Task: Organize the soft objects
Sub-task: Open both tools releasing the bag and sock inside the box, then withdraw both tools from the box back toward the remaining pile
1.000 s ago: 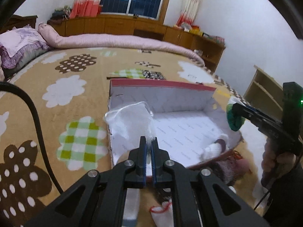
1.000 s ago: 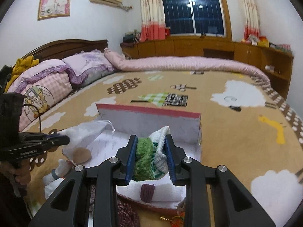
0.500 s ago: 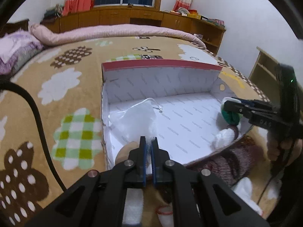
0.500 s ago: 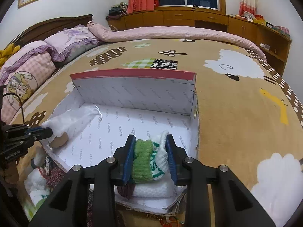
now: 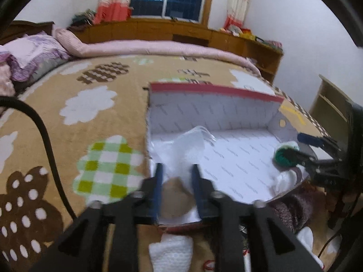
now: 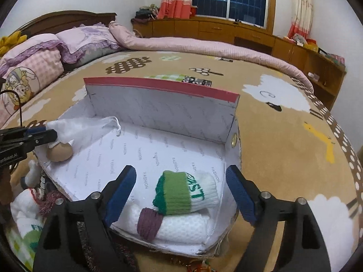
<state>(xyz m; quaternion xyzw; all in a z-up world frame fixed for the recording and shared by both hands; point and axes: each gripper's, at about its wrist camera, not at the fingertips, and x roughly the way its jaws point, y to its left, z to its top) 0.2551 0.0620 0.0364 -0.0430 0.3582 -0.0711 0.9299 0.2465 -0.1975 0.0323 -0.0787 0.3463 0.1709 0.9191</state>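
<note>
While the left gripper had just parted its jaws part-way, the white mesh pouch lay loose between them in the box's near-left corner, evidently released. From the right wrist view, the right gripper, jaws just opened wide, held nothing; the green-cuffed sock rested atop a white sock in the box's near-right corner.

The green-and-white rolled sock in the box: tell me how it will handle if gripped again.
The rolled sock is knit, so it probably squashes between the pads and feels light. It lies on its side atop a white folded sock, so a nudge may roll it off. Its ribbed surface looks unlikely to slip.
</note>
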